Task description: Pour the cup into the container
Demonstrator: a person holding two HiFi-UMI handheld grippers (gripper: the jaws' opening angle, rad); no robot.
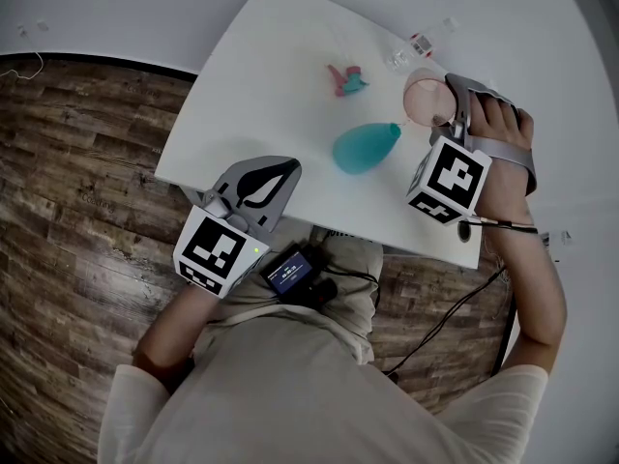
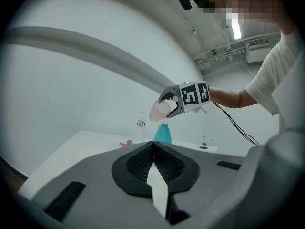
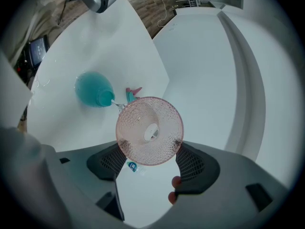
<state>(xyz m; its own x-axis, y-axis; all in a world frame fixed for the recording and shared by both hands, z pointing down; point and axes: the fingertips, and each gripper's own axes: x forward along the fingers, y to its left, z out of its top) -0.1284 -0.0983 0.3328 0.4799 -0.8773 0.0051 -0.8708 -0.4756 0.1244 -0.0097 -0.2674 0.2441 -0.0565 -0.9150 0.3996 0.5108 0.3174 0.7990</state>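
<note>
One pink cup (image 3: 149, 130), one teal container (image 1: 366, 148), one clear bottle (image 2: 141, 124).

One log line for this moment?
step: pouring | right gripper: shut on cup, tipped over teal container | left gripper: shut, empty, at table edge

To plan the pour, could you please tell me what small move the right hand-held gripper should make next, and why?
Probably tip the cup slightly further, keeping its lip over the mouth of the container. The right hand-held gripper holds the cup tilted above the container, a thin stream seems to run from lip to mouth, and little looks left inside.
</note>
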